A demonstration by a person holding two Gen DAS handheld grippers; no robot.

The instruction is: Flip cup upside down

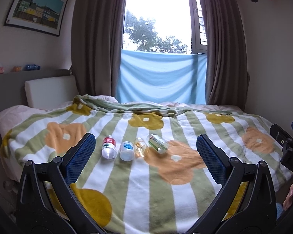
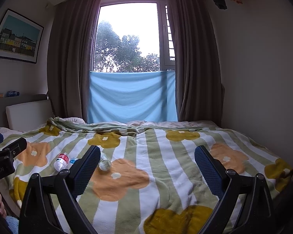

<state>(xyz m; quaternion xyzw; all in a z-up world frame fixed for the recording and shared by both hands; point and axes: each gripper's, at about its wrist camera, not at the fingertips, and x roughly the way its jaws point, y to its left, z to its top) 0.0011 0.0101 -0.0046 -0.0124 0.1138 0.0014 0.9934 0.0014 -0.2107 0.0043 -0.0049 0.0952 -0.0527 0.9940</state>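
Several small plastic bottles lie on their sides in a row on the striped flower blanket [image 1: 138, 175]: a red-label bottle [image 1: 108, 146], a blue-label bottle [image 1: 127, 150], a clear yellowish one [image 1: 140, 146] and a green-label bottle [image 1: 158, 143]. No cup shows clearly. My left gripper [image 1: 146, 156] is open and empty, hovering in front of the bottles. My right gripper [image 2: 147, 167] is open and empty, to the right of them. In the right wrist view the red-label bottle [image 2: 61, 161] and green-label bottle [image 2: 105, 161] show; my left finger hides the others.
The bed fills the room, with a headboard cushion [image 1: 48, 91] at the left, curtains and a window with a blue cloth [image 1: 160, 78] behind, and a wall at the right. The other gripper [image 1: 287, 146] shows at the right edge.
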